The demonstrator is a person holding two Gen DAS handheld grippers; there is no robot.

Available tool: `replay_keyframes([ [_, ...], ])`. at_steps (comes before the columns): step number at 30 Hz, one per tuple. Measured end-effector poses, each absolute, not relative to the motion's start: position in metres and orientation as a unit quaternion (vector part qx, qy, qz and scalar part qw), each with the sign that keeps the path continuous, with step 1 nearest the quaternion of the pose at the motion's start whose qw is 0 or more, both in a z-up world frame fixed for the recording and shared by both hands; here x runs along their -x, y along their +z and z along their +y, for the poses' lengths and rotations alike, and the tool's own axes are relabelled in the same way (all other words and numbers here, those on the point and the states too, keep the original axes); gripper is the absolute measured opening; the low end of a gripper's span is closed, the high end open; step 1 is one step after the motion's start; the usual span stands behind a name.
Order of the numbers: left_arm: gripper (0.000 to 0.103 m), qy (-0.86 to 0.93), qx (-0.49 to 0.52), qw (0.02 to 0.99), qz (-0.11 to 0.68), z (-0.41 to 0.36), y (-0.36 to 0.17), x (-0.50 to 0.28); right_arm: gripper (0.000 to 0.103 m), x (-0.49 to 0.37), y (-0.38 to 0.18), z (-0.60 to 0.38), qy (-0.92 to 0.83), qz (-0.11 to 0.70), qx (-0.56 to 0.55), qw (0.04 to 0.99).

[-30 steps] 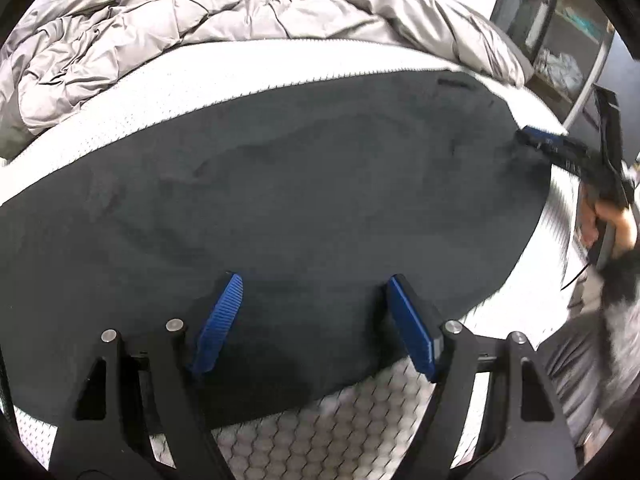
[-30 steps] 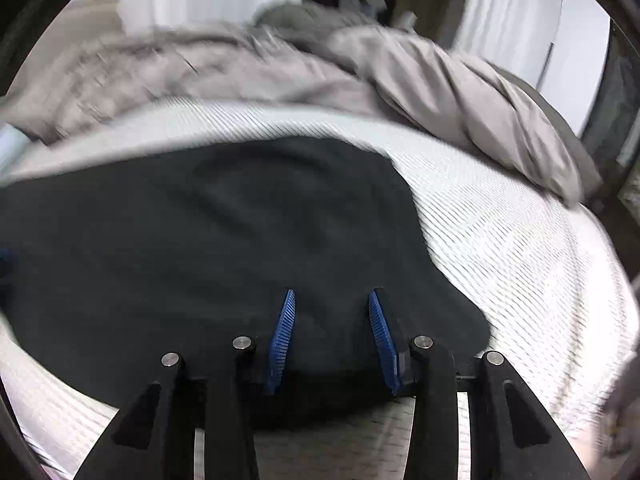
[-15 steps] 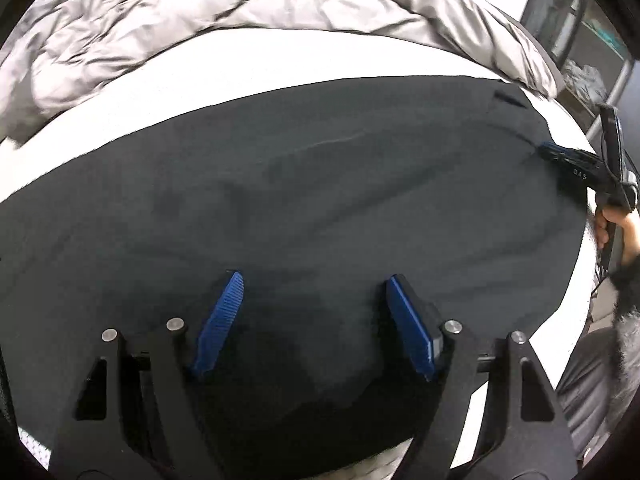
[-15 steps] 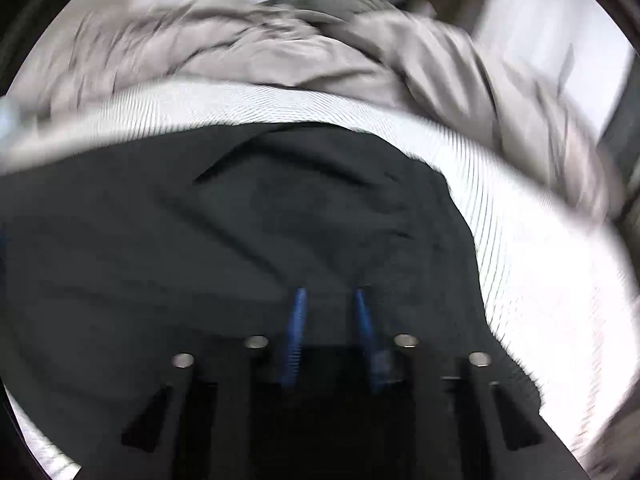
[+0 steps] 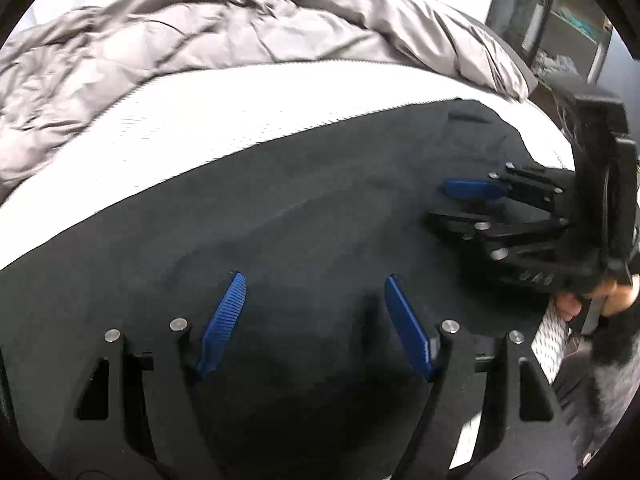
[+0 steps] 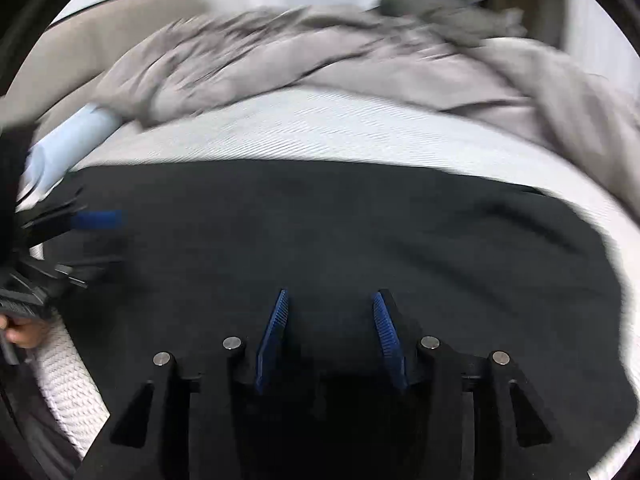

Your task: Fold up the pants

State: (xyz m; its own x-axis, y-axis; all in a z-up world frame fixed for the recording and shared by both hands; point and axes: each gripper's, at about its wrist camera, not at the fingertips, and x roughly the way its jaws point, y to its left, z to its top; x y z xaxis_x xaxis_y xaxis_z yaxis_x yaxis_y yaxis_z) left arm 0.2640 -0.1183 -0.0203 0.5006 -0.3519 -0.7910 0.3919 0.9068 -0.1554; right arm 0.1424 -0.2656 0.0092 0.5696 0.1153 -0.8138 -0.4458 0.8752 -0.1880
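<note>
Black pants [image 5: 304,216] lie spread flat across the white mattress [image 5: 248,120]; they also fill the right wrist view [image 6: 340,232]. My left gripper [image 5: 314,284] is open and empty, low over the pants near their front edge. My right gripper [image 6: 330,300] is open and empty over the pants too. In the left wrist view the right gripper [image 5: 448,204] shows at the right, over the pants' right end. In the right wrist view the left gripper [image 6: 96,240] shows at the left edge, blurred.
A crumpled grey duvet [image 5: 208,40] is piled along the far side of the bed, also in the right wrist view [image 6: 360,52]. A light blue pillow [image 6: 68,144] lies at far left. Dark shelving [image 5: 560,32] stands beyond the bed's right side.
Both grippers have drawn closer together over the pants. The right gripper's jaws have widened from nearly shut to open. The view has pulled back, showing more mattress and duvet.
</note>
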Motion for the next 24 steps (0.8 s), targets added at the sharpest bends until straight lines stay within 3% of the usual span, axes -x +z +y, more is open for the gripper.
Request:
replay_keyframes([
  [5, 0.07, -0.174, 0.0, 0.858, 0.483, -0.1, -0.04, -0.29, 0.046, -0.175, 0.004, -0.301, -0.01, 0.418, 0.27, 0.867],
  [7, 0.07, -0.15, 0.022, 0.862, 0.485, -0.08, -0.04, -0.296, 0.046, -0.184, 0.011, -0.345, -0.103, 0.414, 0.25, 0.869],
  [8, 0.07, -0.136, 0.028, 0.863, 0.486, -0.072, -0.041, -0.298, 0.039, -0.185, 0.018, -0.367, -0.102, 0.417, 0.202, 0.88],
  [10, 0.07, -0.118, 0.039, 0.864, 0.488, -0.059, -0.043, -0.299, 0.039, -0.182, 0.024, -0.384, -0.077, 0.421, 0.136, 0.893],
  [13, 0.069, -0.108, 0.041, 0.866, 0.487, -0.058, -0.034, -0.299, 0.04, -0.17, 0.024, -0.355, -0.078, 0.412, 0.2, 0.886],
  [18, 0.069, -0.144, 0.033, 0.881, 0.449, -0.087, -0.007, -0.313, 0.042, -0.176, 0.028, -0.288, 0.026, 0.412, 0.184, 0.892],
  [24, 0.069, -0.128, 0.027, 0.864, 0.485, -0.094, -0.044, -0.355, 0.048, -0.215, -0.014, -0.214, 0.069, 0.436, 0.259, 0.859],
])
